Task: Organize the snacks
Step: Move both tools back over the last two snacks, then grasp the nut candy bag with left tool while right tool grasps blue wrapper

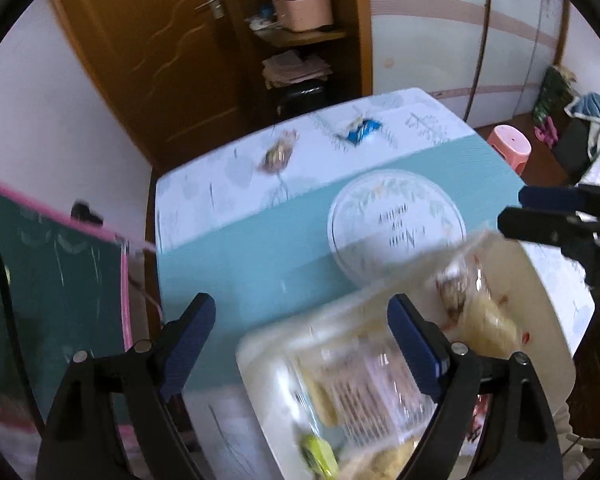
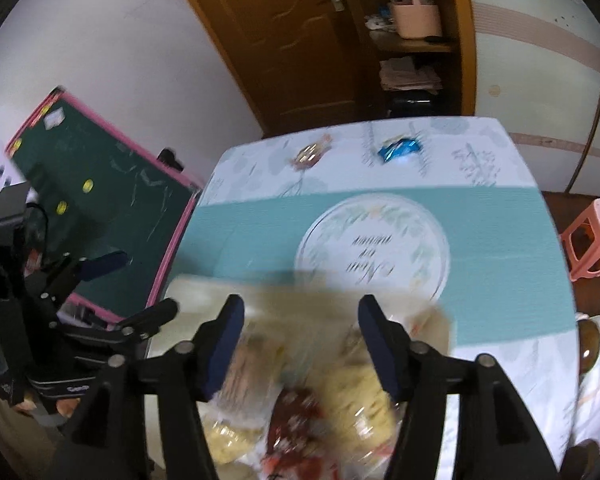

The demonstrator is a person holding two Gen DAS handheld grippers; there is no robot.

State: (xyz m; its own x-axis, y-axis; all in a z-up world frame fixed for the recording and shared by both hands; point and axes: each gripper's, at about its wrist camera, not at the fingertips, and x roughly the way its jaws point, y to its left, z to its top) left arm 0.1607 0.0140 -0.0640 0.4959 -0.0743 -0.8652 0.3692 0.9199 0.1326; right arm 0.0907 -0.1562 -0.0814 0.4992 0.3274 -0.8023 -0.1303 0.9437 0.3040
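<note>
A white tray at the table's near edge holds several clear-wrapped snack packs, blurred by motion; it shows in the right wrist view too, with packs and a red pack. My left gripper is open, hovering over the tray's left end. My right gripper is open above the tray's snacks, and shows at the right edge of the left wrist view. A blue-wrapped snack and a brown-gold snack lie at the table's far edge.
A round white plate with lettering sits on a teal mat mid-table. A pink-framed green chalkboard leans left of the table. A pink stool stands to the right. A wooden door and shelves stand behind.
</note>
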